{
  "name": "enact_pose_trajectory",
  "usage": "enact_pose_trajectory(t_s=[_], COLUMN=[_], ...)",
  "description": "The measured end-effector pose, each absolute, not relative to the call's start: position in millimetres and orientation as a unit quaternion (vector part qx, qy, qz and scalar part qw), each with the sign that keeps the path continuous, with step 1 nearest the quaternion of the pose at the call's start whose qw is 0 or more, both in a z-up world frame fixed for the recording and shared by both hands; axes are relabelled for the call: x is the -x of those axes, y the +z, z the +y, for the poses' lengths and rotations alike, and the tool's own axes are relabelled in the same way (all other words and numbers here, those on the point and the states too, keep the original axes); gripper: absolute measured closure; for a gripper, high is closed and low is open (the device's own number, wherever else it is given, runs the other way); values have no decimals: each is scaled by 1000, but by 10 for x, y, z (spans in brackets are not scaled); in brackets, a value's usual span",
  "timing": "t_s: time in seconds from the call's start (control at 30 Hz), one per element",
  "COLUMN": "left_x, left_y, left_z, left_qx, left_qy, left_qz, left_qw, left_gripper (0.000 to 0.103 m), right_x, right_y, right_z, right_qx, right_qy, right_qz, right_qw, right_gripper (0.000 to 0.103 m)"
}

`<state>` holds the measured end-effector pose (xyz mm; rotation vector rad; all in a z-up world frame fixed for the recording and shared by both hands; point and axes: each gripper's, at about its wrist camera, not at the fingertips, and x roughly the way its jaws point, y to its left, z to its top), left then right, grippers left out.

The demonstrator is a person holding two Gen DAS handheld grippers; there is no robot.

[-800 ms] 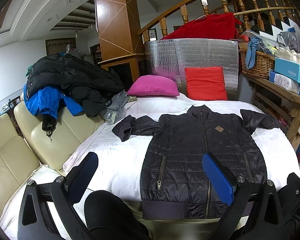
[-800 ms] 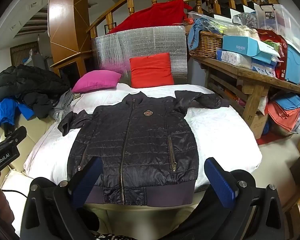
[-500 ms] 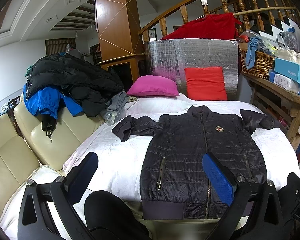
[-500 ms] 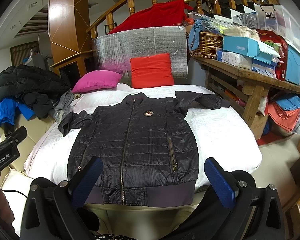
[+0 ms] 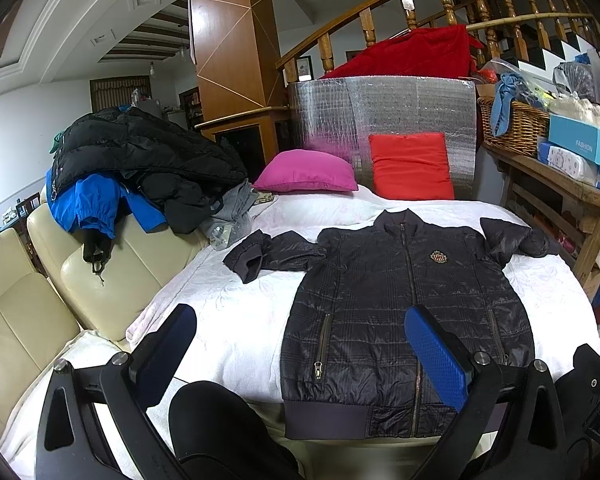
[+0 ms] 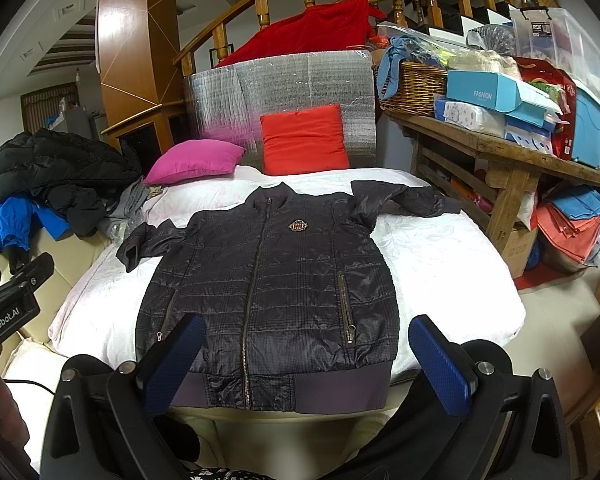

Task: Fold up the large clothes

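At far left, a pile of black and blue padded coats (image 5: 132,168) lies heaped on the back of a cream leather sofa (image 5: 112,276). The left gripper (image 5: 300,340) hangs above the near edge of the white quilted cover (image 5: 236,320); its blue-padded fingers (image 5: 436,356) are spread to full width with nothing between them, and no pad touches fabric. A magenta cushion (image 5: 306,172) lies at the far end of the cover, and a red square cushion (image 5: 410,166) leans beside it against a silver foil-faced panel (image 5: 380,112).

The dark quilted zip-front jacket (image 6: 268,284) lies flat and face up in the middle of the white cover, zip closed, collar toward the cushions, ribbed hem overhanging the near edge. Both sleeves are bent and bunched beside the shoulders.

The right gripper (image 6: 304,360) is held over the hem, clear of it; its jaws are likewise fully apart and hold nothing.

At right, a rough wooden table (image 6: 500,152) carries a wicker basket (image 6: 414,88) and light blue boxes (image 6: 496,96).
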<state>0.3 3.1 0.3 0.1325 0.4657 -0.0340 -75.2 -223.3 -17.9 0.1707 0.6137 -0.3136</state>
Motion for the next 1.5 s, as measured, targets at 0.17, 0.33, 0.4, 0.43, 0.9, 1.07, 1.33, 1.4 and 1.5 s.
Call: enact_pose_trajectory(t_s=[0.17,0.33,0.4,0.43,0.9,1.07,1.33,1.4,1.5], left_x=[-2,0,-3,-22,-209,-333,-1164,-1503,-2055], left_y=[0,5,-5,-29,-169,-246,-648,-881,-1301], left_z=[36,35,22,20,10,-13,-132,-239,-488], left_qx=[-66,-66,-66,-65,-63,-61,-43,-42,-44], left_qy=[-17,-16,-16,-16,-13,-14,-66,-69,-69], left_qz=[230,230,232,233,267,287,364,393,452], left_qw=[971,971,970,970,962,956,928,916,888], left_gripper=[0,0,0,0,0,0,0,0,0], right_x=[751,742,729,725,583,477,-62,-328,-689], right_y=[-183,-190,-210,-215,-306,-358,-472,-575,-800], right_z=[-2230,-2235,-2238,-2240,-2293,-2352,-3043,-3443,-4056], right_qx=[-84,-84,-84,-84,-88,-92,-151,-179,-229], right_qy=[-153,-153,-153,-153,-151,-155,-156,-165,-180], right_qz=[301,303,304,305,320,328,327,328,331], right_qw=[938,937,937,936,931,927,920,913,897], right_gripper=[0,0,0,0,0,0,0,0,0])
